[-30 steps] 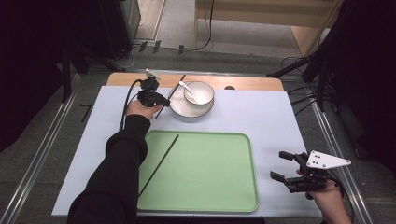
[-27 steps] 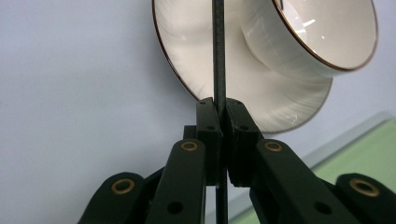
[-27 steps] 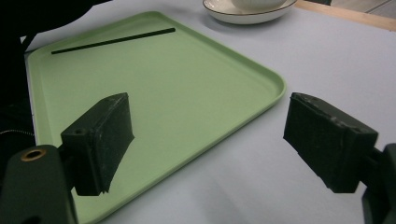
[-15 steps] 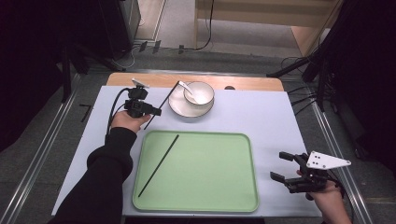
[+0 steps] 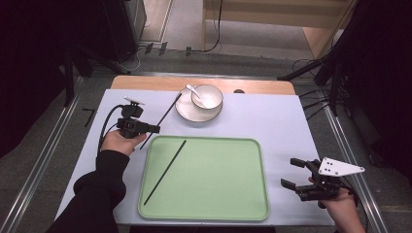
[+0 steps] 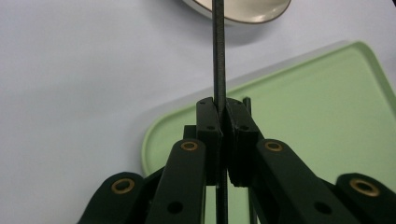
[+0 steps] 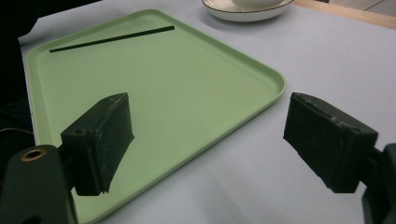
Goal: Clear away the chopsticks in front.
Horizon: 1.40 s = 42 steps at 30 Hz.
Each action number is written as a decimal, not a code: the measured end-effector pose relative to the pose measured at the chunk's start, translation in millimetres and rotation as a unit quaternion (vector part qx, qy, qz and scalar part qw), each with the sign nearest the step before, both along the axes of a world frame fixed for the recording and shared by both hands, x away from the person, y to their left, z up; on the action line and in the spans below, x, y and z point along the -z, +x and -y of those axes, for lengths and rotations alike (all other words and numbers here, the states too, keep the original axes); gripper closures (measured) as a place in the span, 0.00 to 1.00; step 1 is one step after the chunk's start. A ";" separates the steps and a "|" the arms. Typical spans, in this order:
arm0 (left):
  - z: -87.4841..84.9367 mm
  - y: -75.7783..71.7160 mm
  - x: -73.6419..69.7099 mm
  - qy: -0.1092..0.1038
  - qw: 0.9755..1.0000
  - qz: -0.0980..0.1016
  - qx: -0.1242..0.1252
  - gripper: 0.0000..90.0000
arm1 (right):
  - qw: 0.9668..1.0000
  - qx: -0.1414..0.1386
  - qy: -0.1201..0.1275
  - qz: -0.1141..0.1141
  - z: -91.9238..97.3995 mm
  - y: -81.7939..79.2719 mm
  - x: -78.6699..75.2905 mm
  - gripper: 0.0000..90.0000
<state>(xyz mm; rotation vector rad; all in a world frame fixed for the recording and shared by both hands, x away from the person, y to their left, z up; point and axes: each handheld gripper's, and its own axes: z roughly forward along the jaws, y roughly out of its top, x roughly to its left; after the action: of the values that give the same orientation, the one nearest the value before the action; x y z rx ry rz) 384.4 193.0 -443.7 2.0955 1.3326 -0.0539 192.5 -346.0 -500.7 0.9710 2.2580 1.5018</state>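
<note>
left jaws: pressed together on a thin black chopstick [image 6: 219,56], which runs up between them in the left gripper view.
left gripper [image 5: 154,129]: held in the person's left hand [image 5: 121,142] over the pale table cover [image 5: 272,121], just beside the upper left corner of the green tray [image 5: 218,204].
held chopstick [image 5: 165,116]: slants from the jaws up toward the white plate [image 5: 187,112], its far end near the plate's rim; its lower end pokes out below the jaws next to the tray's edge.
right jaws: spread wide apart, nothing between them in the right gripper view.
right gripper [image 5: 290,174]: held in the right hand [image 5: 340,206] low over the table cover, just off the lower right corner of the tray, with a grey three-cornered plate on top.
second chopstick [image 5: 165,172]: lies flat on the tray, slanting from near its upper left down toward its lower left corner; in the right gripper view [image 7: 112,38] it sits at the tray's far side.
bowl [image 5: 207,95]: white, sits on the plate at the far middle of the table, with a white spoon [image 5: 194,91] resting in it.
table: a wooden edge [image 5: 145,83] shows beyond the cover.
</note>
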 end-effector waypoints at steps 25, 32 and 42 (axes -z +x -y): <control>-14.9 -71.9 21.4 -0.001 1.000 0.007 0.003 0.95 | 1.000 -0.002 0.001 0.000 -1.5 1.9 -0.8 0.18; -20.6 -88.8 25.0 -0.002 1.000 0.001 0.000 0.95 | 1.000 -0.004 0.002 0.002 -2.6 3.6 -0.8 0.18; -21.4 -104.3 38.6 0.001 1.000 -0.028 -0.002 0.95 | 1.000 -0.011 0.001 0.001 -5.5 6.9 -1.2 0.18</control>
<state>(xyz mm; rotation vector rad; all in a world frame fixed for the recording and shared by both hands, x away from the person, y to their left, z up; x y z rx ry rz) 280.2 214.4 -482.2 2.1077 1.3701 -0.1114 199.3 -340.5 -499.5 0.9477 2.2730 1.5137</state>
